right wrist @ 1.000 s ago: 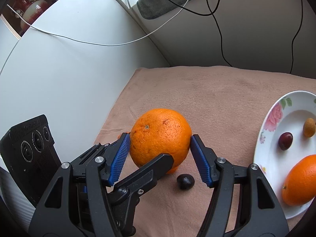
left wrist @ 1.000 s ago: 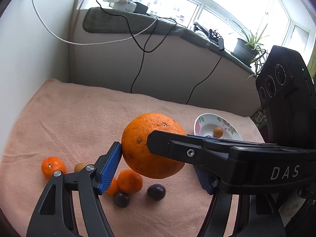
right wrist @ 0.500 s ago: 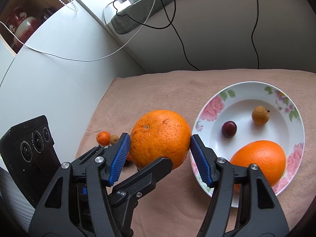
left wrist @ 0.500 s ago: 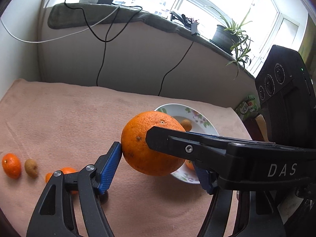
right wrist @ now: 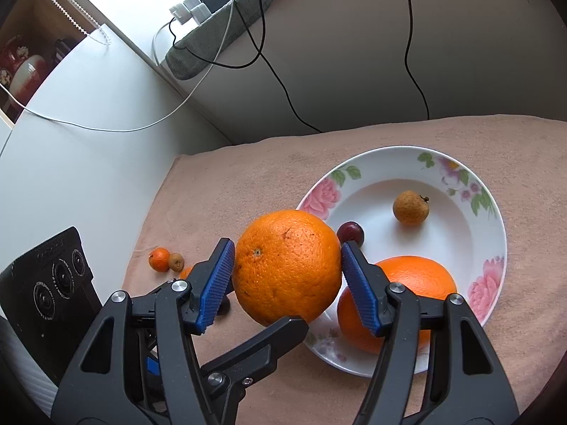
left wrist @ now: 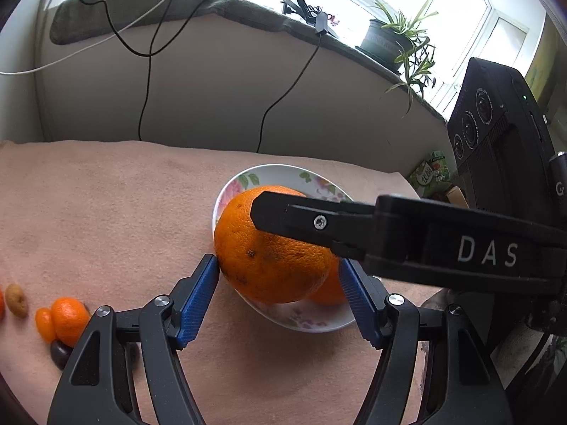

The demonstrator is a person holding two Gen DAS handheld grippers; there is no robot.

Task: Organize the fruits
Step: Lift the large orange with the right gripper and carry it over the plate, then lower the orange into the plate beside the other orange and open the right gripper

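A large orange (left wrist: 269,265) hangs in the air over the near left rim of a flowered white plate (right wrist: 496,226). Both grippers clamp it crosswise. In the left wrist view the blue pads of my left gripper (left wrist: 280,269) sit on its two sides, and a black finger of the right gripper lies across its top. From the right wrist, my right gripper (right wrist: 287,265) presses the orange (right wrist: 283,283) on both sides. On the plate lie a second orange (right wrist: 418,276), a brown longan (right wrist: 411,207) and a dark plum (right wrist: 351,232).
A pink cloth (left wrist: 106,212) covers the table. Loose fruit lies at its left: a mandarin (left wrist: 69,315), a kumquat (left wrist: 44,324), a longan (left wrist: 16,299), a dark plum (left wrist: 60,354). A white cabinet (right wrist: 88,141) borders the left; cables hang down the back wall (left wrist: 212,88).
Both grippers carried the large orange to the right, from above the loose fruit to over the plate's rim. The plate now fills the middle of both views.
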